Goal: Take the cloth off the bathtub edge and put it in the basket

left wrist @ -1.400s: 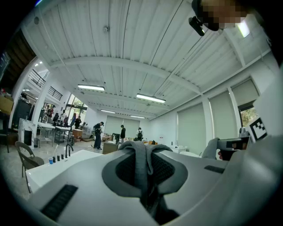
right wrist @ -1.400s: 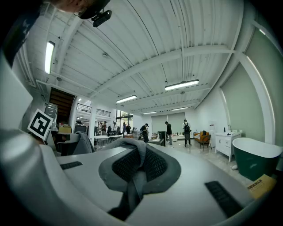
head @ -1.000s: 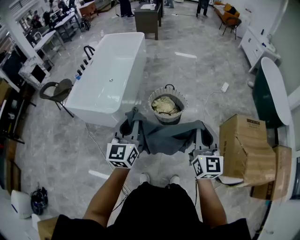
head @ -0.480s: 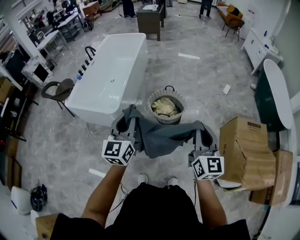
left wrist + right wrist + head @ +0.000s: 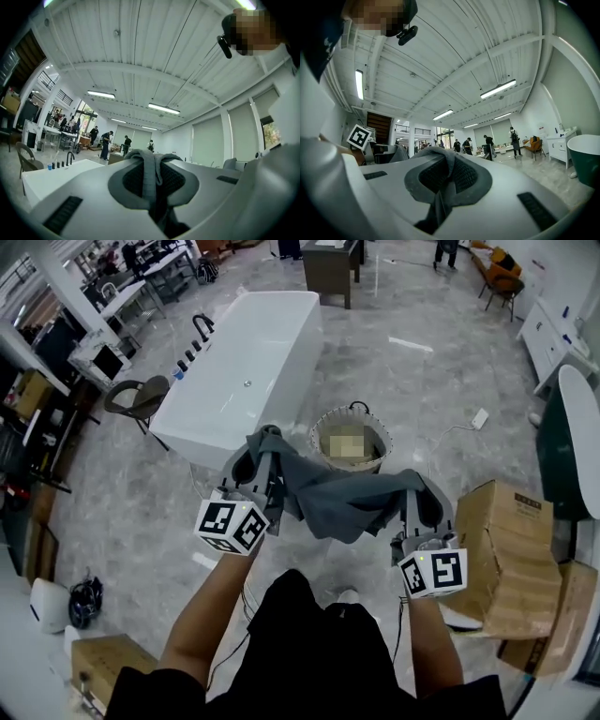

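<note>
A grey cloth (image 5: 336, 502) hangs spread between both grippers, in the air in front of the person. My left gripper (image 5: 266, 442) is shut on the cloth's left corner, which shows bunched between its jaws as a grey fold (image 5: 149, 165). My right gripper (image 5: 420, 486) is shut on the right corner, seen pinched there as a grey fold (image 5: 443, 169). The round woven basket (image 5: 379, 428) stands on the floor just beyond the cloth, with a pale load inside. The white bathtub (image 5: 239, 376) lies to the far left of the basket.
Cardboard boxes (image 5: 514, 554) are stacked at my right. A chair (image 5: 139, 399) stands left of the tub, with black taps (image 5: 200, 329) at its far side. A cord and socket (image 5: 478, 418) lie on the grey tiled floor. Desks and people are far off.
Both grippers have risen with the cloth and shifted a little right in view. The head view has swung, so tub and basket sit further right and higher.
</note>
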`<control>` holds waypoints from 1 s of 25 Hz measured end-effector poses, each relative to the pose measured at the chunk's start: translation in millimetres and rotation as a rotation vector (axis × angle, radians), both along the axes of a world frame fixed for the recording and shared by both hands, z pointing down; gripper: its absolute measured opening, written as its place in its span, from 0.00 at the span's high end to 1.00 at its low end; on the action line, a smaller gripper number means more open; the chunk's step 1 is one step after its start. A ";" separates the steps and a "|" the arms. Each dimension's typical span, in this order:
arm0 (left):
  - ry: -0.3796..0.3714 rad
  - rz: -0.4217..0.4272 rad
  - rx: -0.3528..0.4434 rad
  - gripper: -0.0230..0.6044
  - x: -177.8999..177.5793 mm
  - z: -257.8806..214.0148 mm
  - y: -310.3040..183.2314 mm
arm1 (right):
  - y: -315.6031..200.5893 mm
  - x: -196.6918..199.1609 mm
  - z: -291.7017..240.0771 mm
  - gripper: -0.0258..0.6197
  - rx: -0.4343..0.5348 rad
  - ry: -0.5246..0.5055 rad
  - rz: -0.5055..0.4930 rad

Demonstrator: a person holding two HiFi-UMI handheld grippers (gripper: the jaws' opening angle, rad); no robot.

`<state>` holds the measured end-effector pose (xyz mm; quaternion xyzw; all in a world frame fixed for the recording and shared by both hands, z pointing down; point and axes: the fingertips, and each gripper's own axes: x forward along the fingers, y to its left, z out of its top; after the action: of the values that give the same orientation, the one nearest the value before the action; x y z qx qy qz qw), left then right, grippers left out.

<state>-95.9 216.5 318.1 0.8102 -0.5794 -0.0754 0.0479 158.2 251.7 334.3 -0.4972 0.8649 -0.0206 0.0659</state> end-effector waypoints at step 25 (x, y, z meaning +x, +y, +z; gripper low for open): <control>0.106 0.279 0.070 0.89 -28.0 -24.7 -236.1 | -238.3 -22.7 -56.8 0.91 -0.006 -0.049 0.181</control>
<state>-123.9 -19.6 293.4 0.8789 -0.4548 -0.1308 0.0600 135.4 13.4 277.5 -0.5730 0.8144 -0.0293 0.0870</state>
